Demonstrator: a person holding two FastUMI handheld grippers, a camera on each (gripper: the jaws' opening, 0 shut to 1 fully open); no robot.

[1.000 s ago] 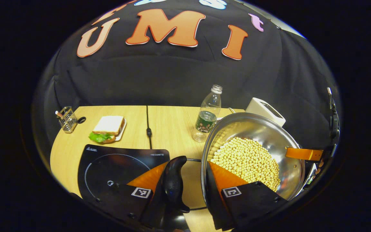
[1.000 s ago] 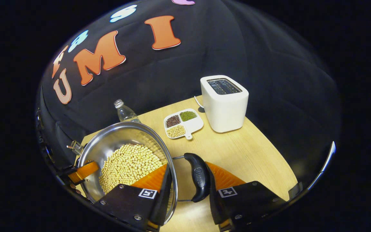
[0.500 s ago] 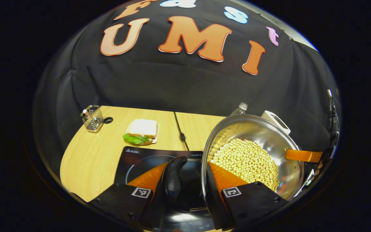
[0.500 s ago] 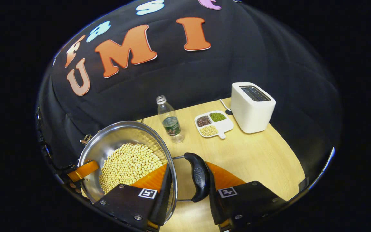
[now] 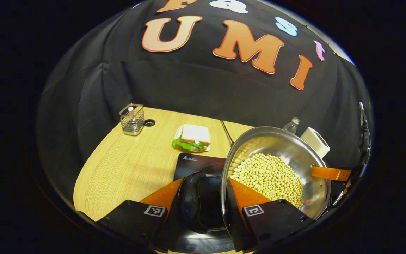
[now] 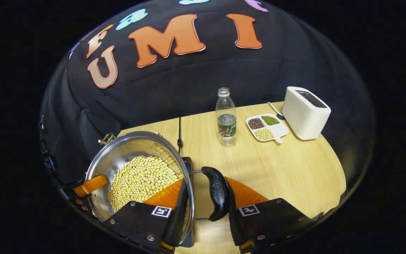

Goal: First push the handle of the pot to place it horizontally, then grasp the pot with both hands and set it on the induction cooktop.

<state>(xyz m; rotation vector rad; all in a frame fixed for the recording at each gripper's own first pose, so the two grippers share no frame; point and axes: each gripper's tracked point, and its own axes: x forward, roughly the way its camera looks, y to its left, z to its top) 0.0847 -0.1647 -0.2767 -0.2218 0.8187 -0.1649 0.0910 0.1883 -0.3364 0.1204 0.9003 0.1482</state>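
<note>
Both grippers grip the pot (image 5: 277, 165), one side handle clenched in each: my left gripper (image 5: 203, 215), my right gripper (image 6: 203, 215). I judge it hangs over the induction cooktop (image 5: 199, 164), lower centre, needing only lowering. Soybeans (image 6: 141, 180) fill it.

My left gripper (image 5: 203, 206) and right gripper (image 6: 206, 204) face each other, each with both fingers clamped on something between them, neither tilted much.
</note>
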